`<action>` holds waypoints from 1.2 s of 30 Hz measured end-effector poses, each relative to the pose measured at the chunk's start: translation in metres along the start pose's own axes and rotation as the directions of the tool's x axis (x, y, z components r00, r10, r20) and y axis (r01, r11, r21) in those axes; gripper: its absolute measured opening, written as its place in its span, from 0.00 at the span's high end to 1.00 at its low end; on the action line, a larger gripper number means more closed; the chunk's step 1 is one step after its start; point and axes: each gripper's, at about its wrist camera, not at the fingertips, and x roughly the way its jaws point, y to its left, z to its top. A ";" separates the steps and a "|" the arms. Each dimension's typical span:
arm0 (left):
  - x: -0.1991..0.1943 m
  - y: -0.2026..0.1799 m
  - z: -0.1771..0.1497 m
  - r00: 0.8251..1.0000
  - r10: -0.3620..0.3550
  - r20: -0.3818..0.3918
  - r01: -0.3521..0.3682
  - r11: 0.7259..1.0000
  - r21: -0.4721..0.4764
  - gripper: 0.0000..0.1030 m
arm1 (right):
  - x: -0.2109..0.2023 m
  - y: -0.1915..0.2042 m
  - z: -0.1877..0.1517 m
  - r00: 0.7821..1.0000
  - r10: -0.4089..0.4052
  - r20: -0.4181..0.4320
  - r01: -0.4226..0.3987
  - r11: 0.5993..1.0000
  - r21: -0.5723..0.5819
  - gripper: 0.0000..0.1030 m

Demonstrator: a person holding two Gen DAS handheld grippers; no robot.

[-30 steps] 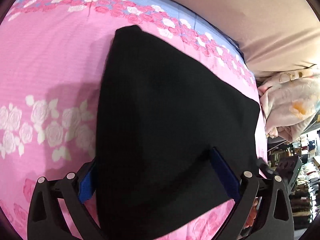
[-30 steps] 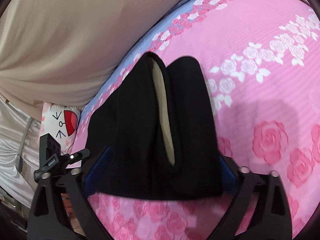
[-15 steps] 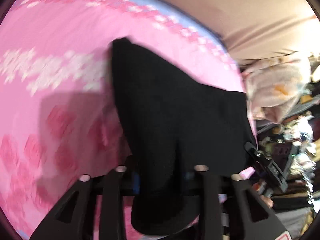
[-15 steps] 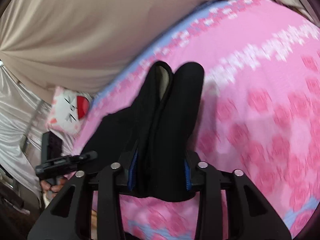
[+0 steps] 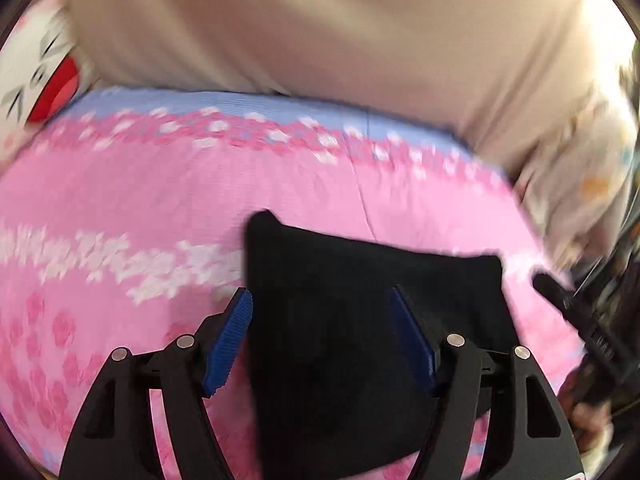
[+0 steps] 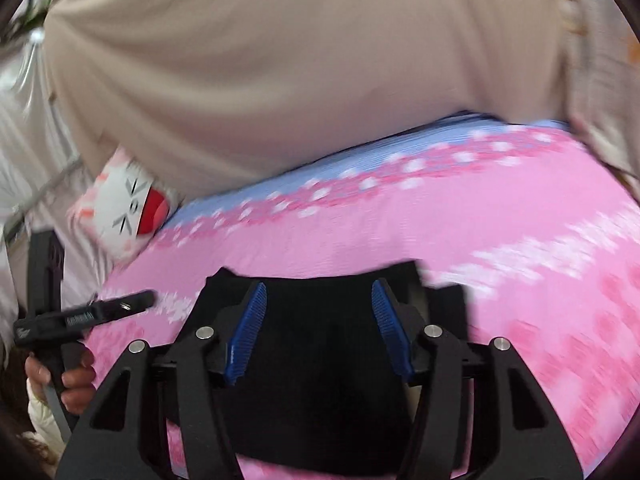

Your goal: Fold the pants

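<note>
Evidently the pants (image 5: 360,340) lie as a compact folded bundle on the bed (image 5: 140,200); left gripper (image 5: 324,336) and right gripper (image 6: 318,328) both gape, gripping nothing; little remains.

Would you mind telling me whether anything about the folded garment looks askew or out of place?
Nothing stands out: the black folded pants lie as a compact bundle on the pink rose-print bedsheet, both tongs open around them. Motion blur hides fine wrinkles.
</note>
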 end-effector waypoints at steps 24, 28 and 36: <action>0.008 0.090 -0.061 0.973 -0.054 -0.224 0.015 0.985 -0.173 0.15 | -0.070 -0.134 -0.086 0.988 -0.033 -0.150 0.089 0.918 0.387 0.40; 0.009 0.089 -0.071 0.956 -0.144 -0.255 0.095 0.976 -0.194 0.15 | -0.054 -0.127 -0.092 0.984 0.077 -0.162 -0.001 0.907 0.421 0.31; 0.019 0.061 -0.069 0.932 -0.178 -0.315 0.153 0.983 -0.101 0.12 | -0.037 -0.112 -0.086 0.967 0.217 -0.131 -0.139 0.887 0.441 0.19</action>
